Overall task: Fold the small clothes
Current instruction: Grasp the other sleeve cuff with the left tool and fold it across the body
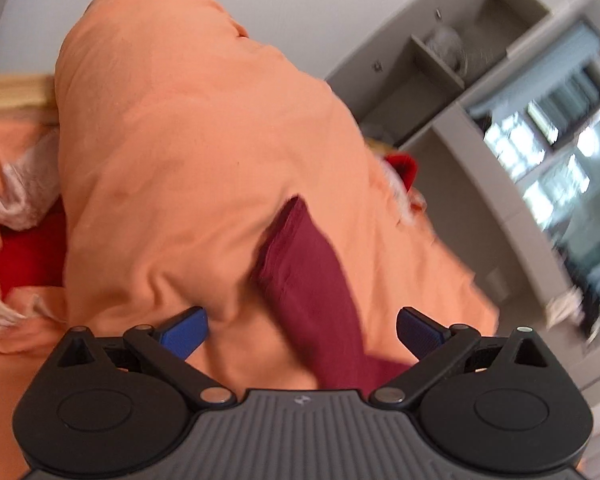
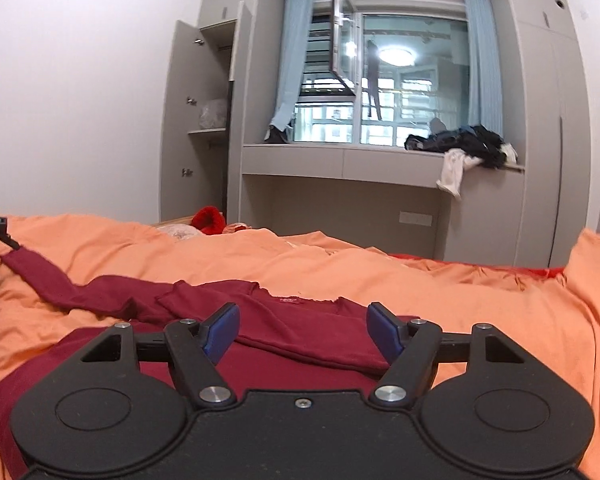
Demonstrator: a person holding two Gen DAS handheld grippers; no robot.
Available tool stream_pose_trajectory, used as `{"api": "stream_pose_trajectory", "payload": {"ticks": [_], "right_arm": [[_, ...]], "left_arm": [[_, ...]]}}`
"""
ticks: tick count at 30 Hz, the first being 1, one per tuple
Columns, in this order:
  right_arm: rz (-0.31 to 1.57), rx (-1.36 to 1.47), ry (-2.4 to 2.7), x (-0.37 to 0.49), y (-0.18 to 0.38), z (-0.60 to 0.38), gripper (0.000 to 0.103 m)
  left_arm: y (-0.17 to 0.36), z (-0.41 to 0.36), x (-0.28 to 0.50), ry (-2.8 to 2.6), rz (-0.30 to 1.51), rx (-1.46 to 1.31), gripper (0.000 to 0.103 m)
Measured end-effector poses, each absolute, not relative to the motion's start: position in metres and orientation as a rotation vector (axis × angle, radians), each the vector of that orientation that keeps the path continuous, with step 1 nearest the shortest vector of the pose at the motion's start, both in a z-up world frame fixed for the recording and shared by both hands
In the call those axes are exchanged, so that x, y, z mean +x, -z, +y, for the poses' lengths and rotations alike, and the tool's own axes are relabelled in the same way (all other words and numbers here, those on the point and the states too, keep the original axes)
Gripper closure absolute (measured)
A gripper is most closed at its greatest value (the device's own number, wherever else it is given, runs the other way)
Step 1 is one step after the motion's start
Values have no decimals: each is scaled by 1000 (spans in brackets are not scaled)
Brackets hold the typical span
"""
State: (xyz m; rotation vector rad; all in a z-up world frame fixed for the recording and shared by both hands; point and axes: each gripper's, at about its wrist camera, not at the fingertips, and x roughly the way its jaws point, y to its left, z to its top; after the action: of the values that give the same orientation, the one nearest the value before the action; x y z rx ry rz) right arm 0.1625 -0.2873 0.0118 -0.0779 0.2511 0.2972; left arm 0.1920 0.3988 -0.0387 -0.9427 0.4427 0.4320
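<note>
A dark red long-sleeved top [image 2: 300, 332] lies spread on the orange duvet [image 2: 480, 300], its neck label facing away and one sleeve [image 2: 48, 280] stretched to the far left. My right gripper [image 2: 302, 330] is open just above the top's body, holding nothing. In the left wrist view, my left gripper [image 1: 302, 330] is open over the sleeve's end [image 1: 312, 280], which lies between the blue pads [image 1: 184, 334] on the orange duvet [image 1: 172, 140]. Whether the pads touch the cloth is unclear.
A red cushion [image 2: 208, 220] and pale fabric lie at the far bed edge. Beyond stand a grey wardrobe with an open door [image 2: 204, 120], a window ledge [image 2: 340, 156] with a pile of dark clothes [image 2: 460, 144], and a wooden headboard [image 1: 12, 92].
</note>
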Motion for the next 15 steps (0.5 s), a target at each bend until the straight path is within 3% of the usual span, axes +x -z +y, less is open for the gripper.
{"api": "stream_pose_trajectory", "payload": {"ticks": [4, 6, 7, 8, 15], "right_arm": [[272, -63, -277, 180, -10, -290, 31], [277, -61, -274, 183, -7, -291, 31], [278, -59, -274, 183, -7, -290, 31], [277, -55, -273, 183, -7, -290, 31], [287, -53, -279, 187, -8, -289, 31]], "left_arm": [[46, 407, 198, -406, 420, -959, 3], [48, 406, 202, -369, 400, -934, 24], [49, 406, 205, -340, 409, -923, 54], [51, 406, 211, -322, 439, -920, 76], [74, 418, 217, -340, 431, -1007, 82]]}}
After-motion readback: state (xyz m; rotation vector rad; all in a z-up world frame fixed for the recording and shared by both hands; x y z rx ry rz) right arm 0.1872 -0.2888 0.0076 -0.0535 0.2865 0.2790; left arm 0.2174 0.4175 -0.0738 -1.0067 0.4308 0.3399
